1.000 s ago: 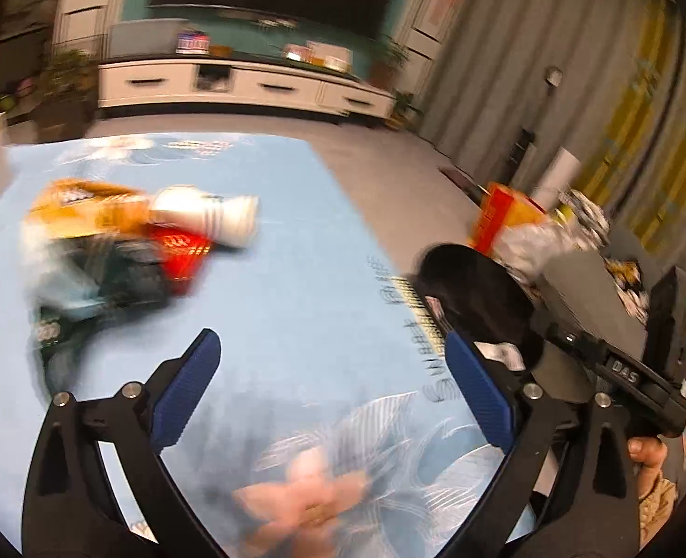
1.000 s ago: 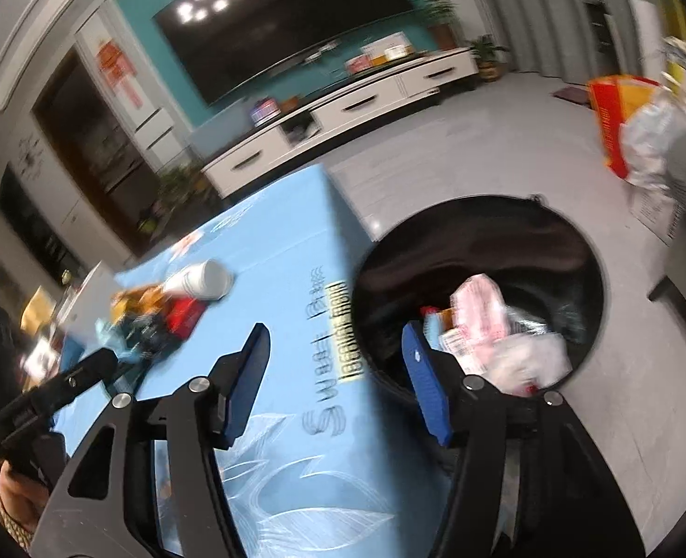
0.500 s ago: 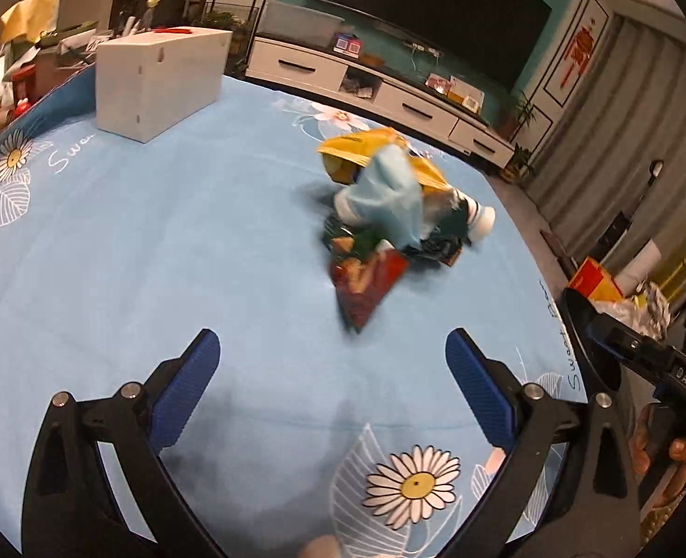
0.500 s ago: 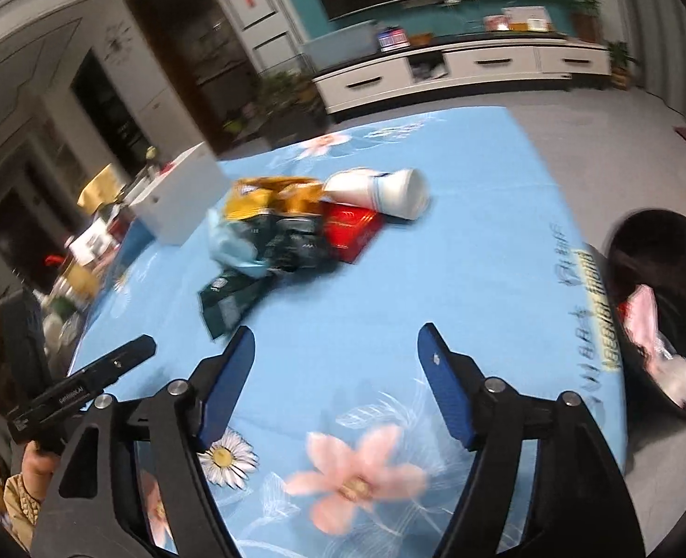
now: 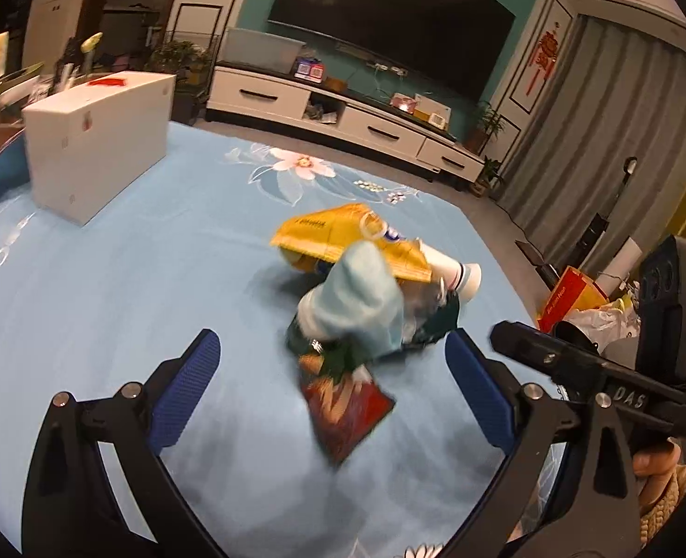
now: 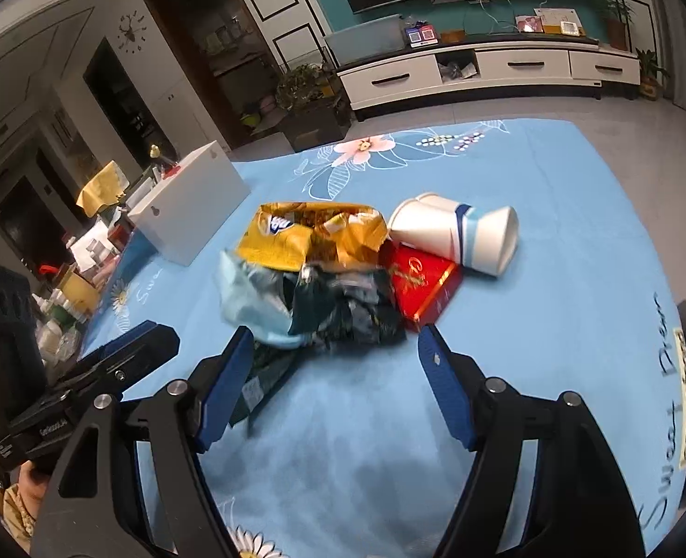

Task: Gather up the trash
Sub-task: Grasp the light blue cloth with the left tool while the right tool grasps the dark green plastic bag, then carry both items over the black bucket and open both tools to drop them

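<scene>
Both grippers hover over a table covered with a light-blue floral cloth (image 6: 575, 232), each with its blue-padded jaws spread wide and nothing between them. The left gripper (image 5: 331, 383) faces a heap of trash lying near the middle of the cloth; the right gripper (image 6: 336, 372) looks at the same heap from the opposite side. The heap holds a crumpled yellow snack bag (image 6: 310, 232), a pale-blue wrapper (image 6: 250, 297) bunched against a dark-green wrapper (image 6: 347, 314), a red packet (image 6: 419, 283) and a white paper cup (image 6: 459, 230) lying on its side with its mouth toward the right edge of the right wrist view. The cup touches the yellow bag and the red packet. In the left wrist view a flat red-and-brown wrapper (image 5: 345, 402) lies closest to the jaws. 1 white box (image 5: 101, 139) stands on the cloth well apart from the heap.
</scene>
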A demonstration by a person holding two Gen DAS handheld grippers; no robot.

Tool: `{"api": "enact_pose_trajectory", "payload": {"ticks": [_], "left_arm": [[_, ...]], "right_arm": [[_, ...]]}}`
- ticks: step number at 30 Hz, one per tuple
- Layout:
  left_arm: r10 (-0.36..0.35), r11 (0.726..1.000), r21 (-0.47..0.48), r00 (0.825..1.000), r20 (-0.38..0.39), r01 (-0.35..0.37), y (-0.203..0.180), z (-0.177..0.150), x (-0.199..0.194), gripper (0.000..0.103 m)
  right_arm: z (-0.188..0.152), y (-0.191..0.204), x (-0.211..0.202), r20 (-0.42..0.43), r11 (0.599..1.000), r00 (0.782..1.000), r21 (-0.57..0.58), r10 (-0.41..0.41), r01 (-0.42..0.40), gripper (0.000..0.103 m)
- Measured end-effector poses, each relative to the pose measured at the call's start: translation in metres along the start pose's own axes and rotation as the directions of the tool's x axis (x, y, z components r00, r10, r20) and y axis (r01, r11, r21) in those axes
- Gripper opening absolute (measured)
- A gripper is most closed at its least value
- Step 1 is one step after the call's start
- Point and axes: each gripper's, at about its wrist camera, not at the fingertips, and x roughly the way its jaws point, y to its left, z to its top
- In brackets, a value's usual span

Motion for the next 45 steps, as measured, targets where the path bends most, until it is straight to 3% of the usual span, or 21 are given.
{"api": "enact_pose_trajectory", "payload": {"ticks": [6,13,21,25,35,40,43,45], "left_arm": [[-0.023,0.999,0.023,1.0,-0.021,0.023,-0.005,0.012,0.029,0.09],[-0.059,0.998,0.0,0.998,-0.036,0.059,-0.003,0.018,0.052,0.064],[-0.108,0.994,-0.03,0.993,-0.037,0.107,0.002,0.014,0.051,0.023],[-0.108,0.994,-0.013,0.994,-0.029,0.107,0.0,0.013,0.041,0.017],[-0.166,0.986,0.023,0.986,-0.022,0.167,-0.012,0.011,-0.001,0.016],[-0.281,0.957,-0.067,0.96,0.012,0.282,-0.005,0.013,-0.023,0.016],[-0.243,0.97,-0.01,0.969,0.038,0.243,-0.016,0.018,-0.039,0.016],[-0.253,0.967,-0.001,0.966,0.052,0.253,-0.022,0.022,-0.047,0.016]], "right_arm": [[0.01,-0.006,0.024,-0.004,1.0,1.0,0.005,0.001,-0.001,0.072],[0.011,-0.017,0.043,-0.019,0.997,0.998,0.045,0.061,-0.06,0.071],[0.005,-0.009,0.046,-0.036,0.997,0.997,0.0,0.073,-0.073,0.045],[0.002,-0.008,0.036,-0.028,0.997,0.997,0.005,0.073,-0.073,0.042],[-0.01,-0.023,-0.024,0.024,0.992,0.994,0.068,0.102,-0.104,0.042],[-0.021,-0.03,-0.059,0.066,0.99,0.992,0.083,0.107,-0.113,0.042],[-0.025,-0.034,-0.073,0.093,0.987,0.989,0.102,0.114,-0.123,0.042],[-0.029,-0.037,-0.084,0.11,0.985,0.987,0.114,0.12,-0.132,0.042]]}}
